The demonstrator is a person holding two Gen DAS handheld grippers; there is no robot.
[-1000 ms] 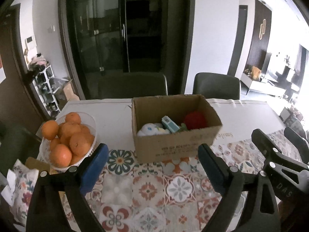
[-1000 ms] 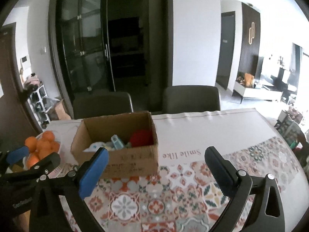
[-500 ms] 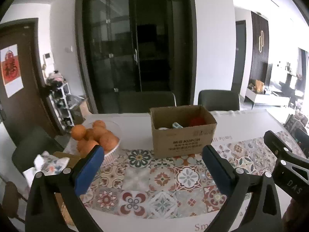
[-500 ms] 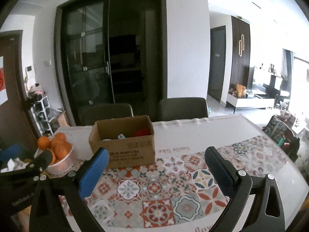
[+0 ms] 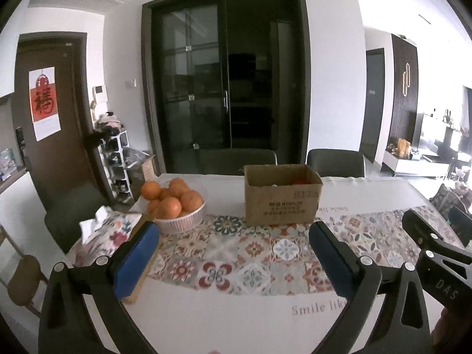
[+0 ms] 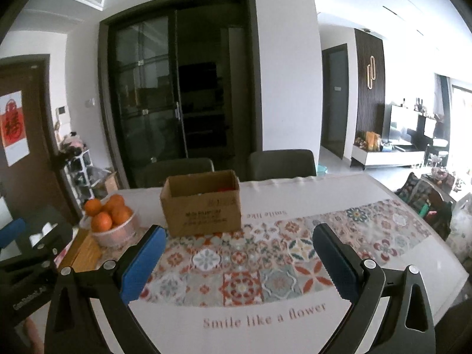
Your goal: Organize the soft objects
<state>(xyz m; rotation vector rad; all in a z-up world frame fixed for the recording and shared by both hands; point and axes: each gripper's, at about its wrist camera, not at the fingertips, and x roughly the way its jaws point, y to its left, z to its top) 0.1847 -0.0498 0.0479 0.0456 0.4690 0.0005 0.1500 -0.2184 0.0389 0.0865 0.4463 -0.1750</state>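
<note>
A brown cardboard box (image 5: 281, 199) stands on the patterned tablecloth (image 5: 253, 262) toward the far side of the table; it also shows in the right wrist view (image 6: 203, 203). Only a sliver of red soft thing (image 5: 301, 181) shows over its rim; the rest of its contents are hidden. My left gripper (image 5: 233, 253) is open and empty, held back over the near part of the table. My right gripper (image 6: 239, 256) is open and empty, also well short of the box. The right gripper's body shows at the right edge of the left wrist view (image 5: 436, 253).
A white bowl of oranges (image 5: 174, 203) stands left of the box, also in the right wrist view (image 6: 110, 221). A floral tissue pack (image 5: 103, 233) lies at the table's left edge. Two dark chairs (image 5: 334, 163) stand behind the table.
Both grippers have pulled back and away from the box, which now looks smaller and farther. The soft things inside it have dropped out of sight below the rim. Both jaws stay open.
</note>
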